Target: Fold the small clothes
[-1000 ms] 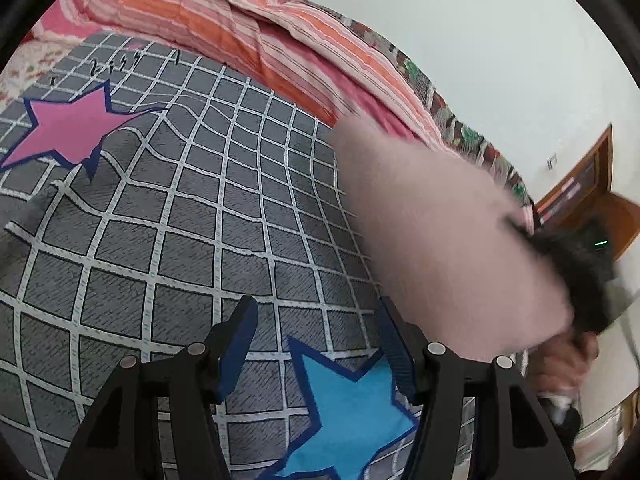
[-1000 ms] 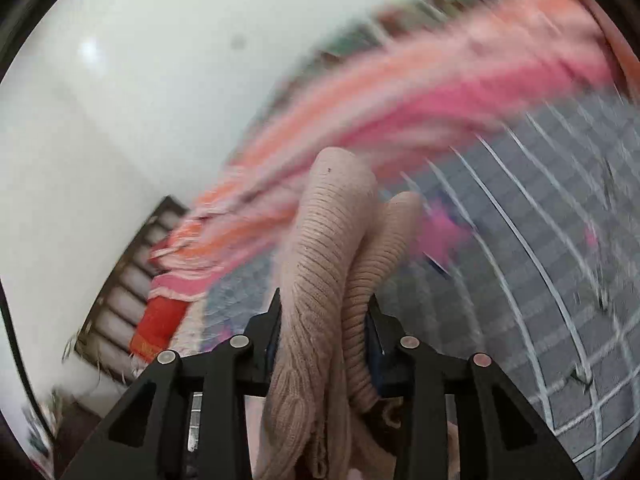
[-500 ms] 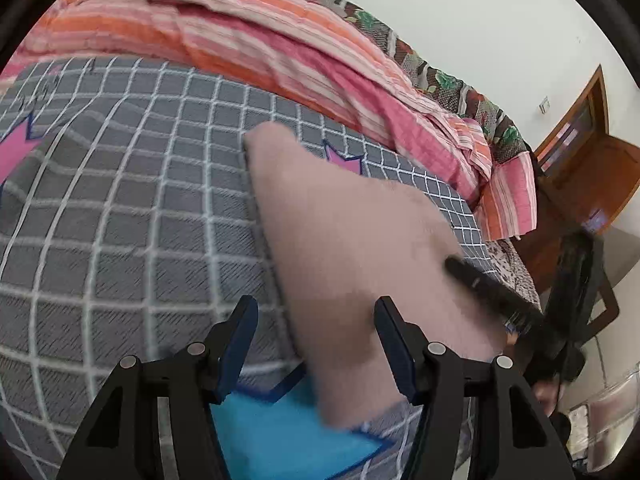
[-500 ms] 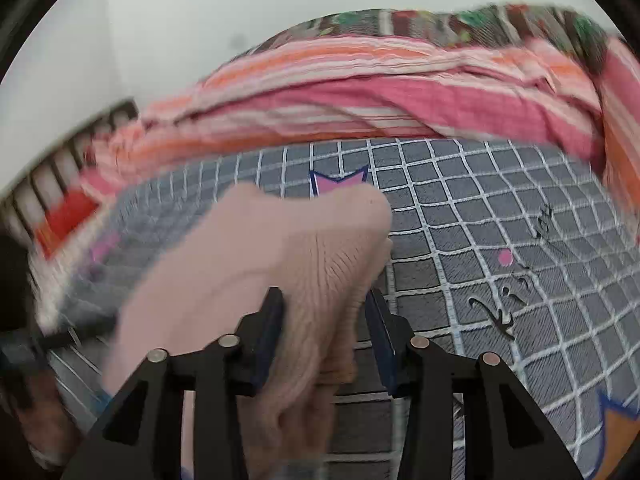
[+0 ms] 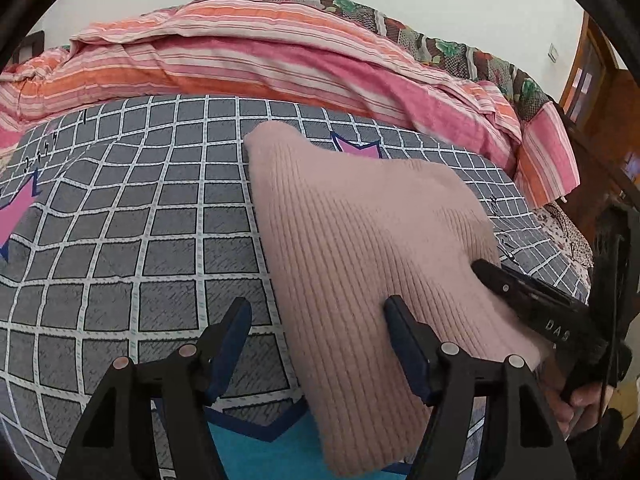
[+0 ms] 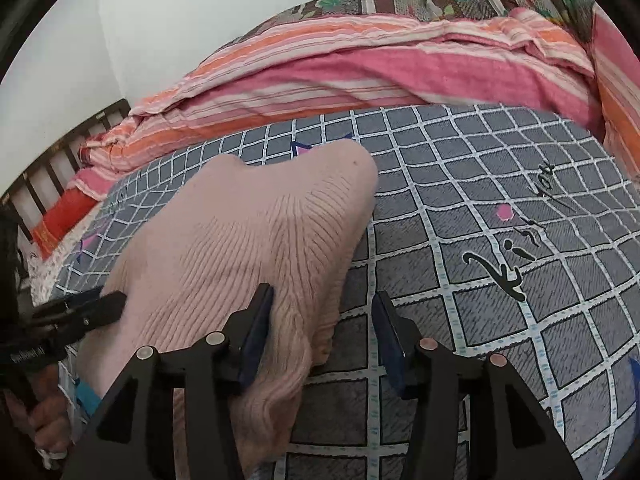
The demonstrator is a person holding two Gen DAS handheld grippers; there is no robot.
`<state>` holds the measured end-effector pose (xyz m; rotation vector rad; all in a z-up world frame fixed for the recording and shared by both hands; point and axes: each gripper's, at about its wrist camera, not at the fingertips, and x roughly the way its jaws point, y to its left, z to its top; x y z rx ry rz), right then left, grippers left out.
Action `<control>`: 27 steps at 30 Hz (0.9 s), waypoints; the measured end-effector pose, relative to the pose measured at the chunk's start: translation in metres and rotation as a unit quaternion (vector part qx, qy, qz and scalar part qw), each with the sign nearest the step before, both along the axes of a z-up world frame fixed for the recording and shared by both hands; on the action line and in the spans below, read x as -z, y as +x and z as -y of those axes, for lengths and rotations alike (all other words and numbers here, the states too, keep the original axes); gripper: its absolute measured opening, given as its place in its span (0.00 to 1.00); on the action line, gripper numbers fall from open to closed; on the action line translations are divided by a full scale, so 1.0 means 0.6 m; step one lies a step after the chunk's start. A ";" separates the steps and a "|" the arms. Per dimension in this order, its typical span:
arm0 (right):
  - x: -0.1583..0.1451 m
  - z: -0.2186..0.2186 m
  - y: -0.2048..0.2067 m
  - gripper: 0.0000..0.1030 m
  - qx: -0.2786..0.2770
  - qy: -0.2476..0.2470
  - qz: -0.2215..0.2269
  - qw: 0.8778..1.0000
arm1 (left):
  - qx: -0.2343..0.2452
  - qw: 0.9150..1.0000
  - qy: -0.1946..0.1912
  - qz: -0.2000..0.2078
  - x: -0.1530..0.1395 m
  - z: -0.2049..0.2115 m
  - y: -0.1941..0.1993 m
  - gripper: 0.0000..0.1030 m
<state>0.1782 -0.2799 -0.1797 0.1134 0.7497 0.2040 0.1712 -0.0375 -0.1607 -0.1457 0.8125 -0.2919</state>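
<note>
Left wrist view: the left gripper gapes wide, holding nothing; the pink sweater lies on the checked bedsheet. Right wrist view: the right gripper spread apart, sweater edge between its fingers, ungripped

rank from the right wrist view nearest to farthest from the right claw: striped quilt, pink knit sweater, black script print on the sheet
1. pink knit sweater, against the right claw on its left side
2. black script print, further up on the right
3. striped quilt, along the far edge
</note>
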 end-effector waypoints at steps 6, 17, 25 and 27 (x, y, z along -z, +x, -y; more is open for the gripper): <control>0.008 -0.010 -0.007 0.46 0.009 -0.009 0.019 1.000 | -0.001 1.000 -0.002 0.010 0.009 -0.003 0.004 0.72; -0.005 -0.003 -0.013 0.50 0.003 0.010 0.007 1.000 | -0.009 1.000 0.002 0.006 0.005 -0.006 0.001 0.74; -0.065 -0.010 0.008 0.46 0.005 -0.014 0.021 1.000 | -0.040 0.998 0.015 0.040 -0.043 -0.018 0.024 0.67; -0.068 -0.011 0.023 0.40 0.008 -0.017 0.024 1.000 | -0.038 0.999 -0.001 0.021 -0.045 -0.023 0.055 0.64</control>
